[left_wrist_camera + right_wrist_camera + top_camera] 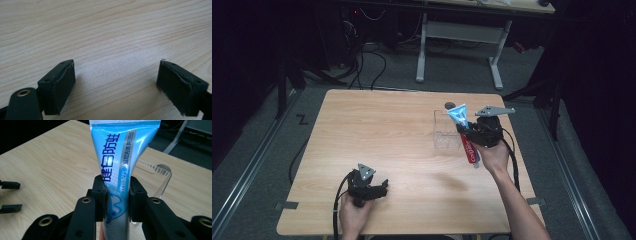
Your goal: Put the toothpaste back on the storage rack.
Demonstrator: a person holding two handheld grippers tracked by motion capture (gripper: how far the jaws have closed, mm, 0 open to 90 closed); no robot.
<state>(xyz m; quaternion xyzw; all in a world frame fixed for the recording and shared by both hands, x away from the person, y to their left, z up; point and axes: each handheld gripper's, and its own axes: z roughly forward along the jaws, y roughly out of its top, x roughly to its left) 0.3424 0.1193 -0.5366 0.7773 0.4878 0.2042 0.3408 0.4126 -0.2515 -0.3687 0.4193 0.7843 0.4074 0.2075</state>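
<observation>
**Toothpaste in hand, not yet put down**

At seven o'clock on the desk (pixel 377 130) our left gripper (pixel 373 189) rests with jaws wide apart, holding nothing. At three o'clock our right gripper (pixel 117 195) is clamped on the toothpaste tube (pixel 120 157), lifted just beside the clear plastic holder (pixel 443 131). We judge the pick-up done; setting the tube into the holder seems left.
</observation>
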